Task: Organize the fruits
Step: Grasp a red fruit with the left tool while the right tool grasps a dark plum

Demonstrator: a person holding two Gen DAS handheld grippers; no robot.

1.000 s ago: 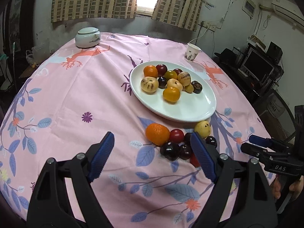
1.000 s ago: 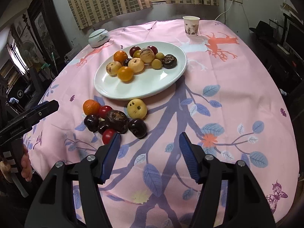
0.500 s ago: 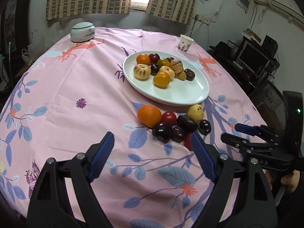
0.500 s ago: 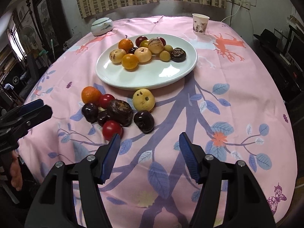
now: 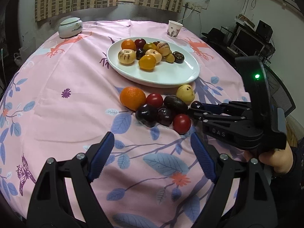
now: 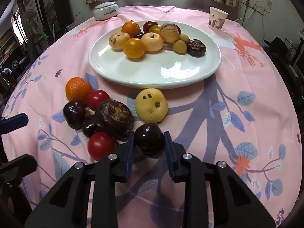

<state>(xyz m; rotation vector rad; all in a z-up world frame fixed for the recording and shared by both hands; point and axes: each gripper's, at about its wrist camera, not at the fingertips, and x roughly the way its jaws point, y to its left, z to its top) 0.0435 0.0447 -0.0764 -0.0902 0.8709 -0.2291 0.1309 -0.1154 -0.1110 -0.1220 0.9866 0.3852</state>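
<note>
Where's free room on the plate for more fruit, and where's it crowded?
Free: the near half of the white plate, bordered by its front rim and the fruit row along the far side. Crowded: the loose fruit cluster on the tablecloth before the plate.

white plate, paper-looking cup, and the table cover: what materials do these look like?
Plate: glazed ceramic or porcelain by its look; glossy white with sharp window glare. Could be melamine.
Cup: likely paper; matte, thin rim, printed pattern.
Table cover: woven fabric, matte pink print; creases and folds show near the fruit.
</note>
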